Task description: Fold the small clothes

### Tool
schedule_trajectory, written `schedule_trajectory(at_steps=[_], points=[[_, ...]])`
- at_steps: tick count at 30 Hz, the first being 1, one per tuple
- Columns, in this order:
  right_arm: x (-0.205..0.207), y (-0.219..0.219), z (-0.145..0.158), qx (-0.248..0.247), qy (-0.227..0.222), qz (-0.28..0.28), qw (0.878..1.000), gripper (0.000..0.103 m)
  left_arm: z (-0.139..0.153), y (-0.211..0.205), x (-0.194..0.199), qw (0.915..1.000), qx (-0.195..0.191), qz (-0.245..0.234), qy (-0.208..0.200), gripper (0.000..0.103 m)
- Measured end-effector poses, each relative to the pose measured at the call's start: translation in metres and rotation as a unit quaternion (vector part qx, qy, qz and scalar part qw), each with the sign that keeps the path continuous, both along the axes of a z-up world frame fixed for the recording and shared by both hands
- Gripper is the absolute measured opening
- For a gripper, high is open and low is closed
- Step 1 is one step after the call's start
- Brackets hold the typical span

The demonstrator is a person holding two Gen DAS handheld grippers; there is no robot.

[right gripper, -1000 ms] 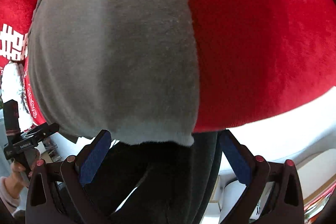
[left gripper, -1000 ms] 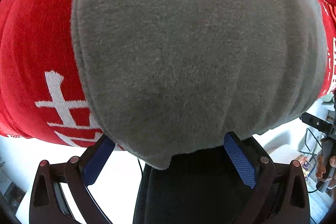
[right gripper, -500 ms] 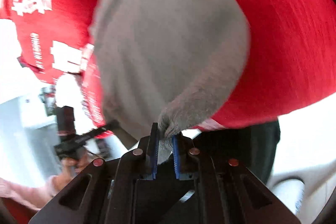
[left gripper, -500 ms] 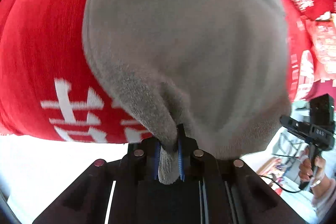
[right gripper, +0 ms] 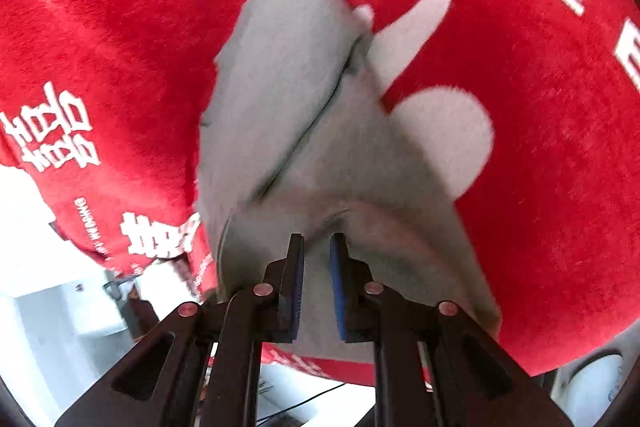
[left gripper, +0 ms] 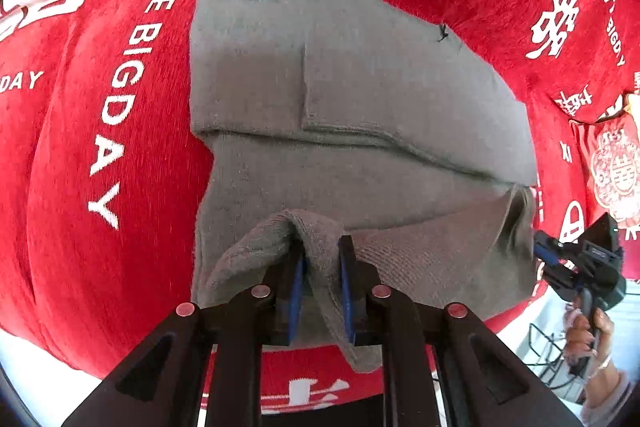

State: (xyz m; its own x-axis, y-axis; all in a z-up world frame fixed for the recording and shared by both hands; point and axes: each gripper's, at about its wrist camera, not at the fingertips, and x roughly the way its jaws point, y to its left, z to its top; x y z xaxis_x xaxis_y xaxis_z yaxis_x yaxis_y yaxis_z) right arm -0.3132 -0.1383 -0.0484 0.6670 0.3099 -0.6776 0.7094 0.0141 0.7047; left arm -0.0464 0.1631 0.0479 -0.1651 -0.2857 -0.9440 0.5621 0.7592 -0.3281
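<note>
Grey knit garment [left gripper: 360, 99] now lifted, half-folded, pinched by left gripper [left gripper: 322, 283] and right gripper [right gripper: 316, 279].

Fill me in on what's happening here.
A person is folding a small grey garment on a red cloth printed with white lettering. The left gripper and the right gripper are each clamped on a pinch of its near edge. That edge is raised off the cloth, while the far part of the garment lies flat, so the fold is under way.

Right claw [right gripper: 317, 269] pinches grey garment [right gripper: 304, 115] over red cloth [right gripper: 540, 155].
</note>
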Motion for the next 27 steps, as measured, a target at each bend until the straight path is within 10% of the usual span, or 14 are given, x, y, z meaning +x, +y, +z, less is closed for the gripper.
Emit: schedule_trajectory(at_steps=[1,3,5,12,22,25,27], points=[[0.001,0.001,0.004,-0.007,0.006,0.005,1.0,0.018,0.001,0.002,0.001,1.0,0.001,-0.002,0.005,0.02],[0.006,0.003,0.013,-0.026,0.018,0.02,0.999,0.031,0.007,0.001,-0.004,0.9997,0.012,-0.01,-0.021,0.064],[0.006,0.007,0.023,-0.06,0.042,0.049,0.996,0.06,0.025,0.007,-0.004,0.9961,0.017,-0.023,-0.084,0.083],[0.025,0.021,0.043,-0.185,0.13,0.125,0.966,0.06,0.045,0.01,-0.015,0.9753,0.026,-0.137,-0.171,0.083],[0.053,0.018,0.047,-0.254,0.171,0.173,0.936,0.06,-0.001,-0.031,-0.086,0.9067,0.055,-0.34,-0.244,0.083],[0.059,0.004,0.041,-0.253,0.181,0.175,0.934,0.06,-0.01,-0.051,-0.08,0.9072,0.063,-0.322,-0.263,0.083],[0.064,-0.004,0.037,-0.246,0.175,0.173,0.938,0.06,-0.012,-0.064,-0.057,0.9291,0.065,-0.265,-0.25,0.083]])
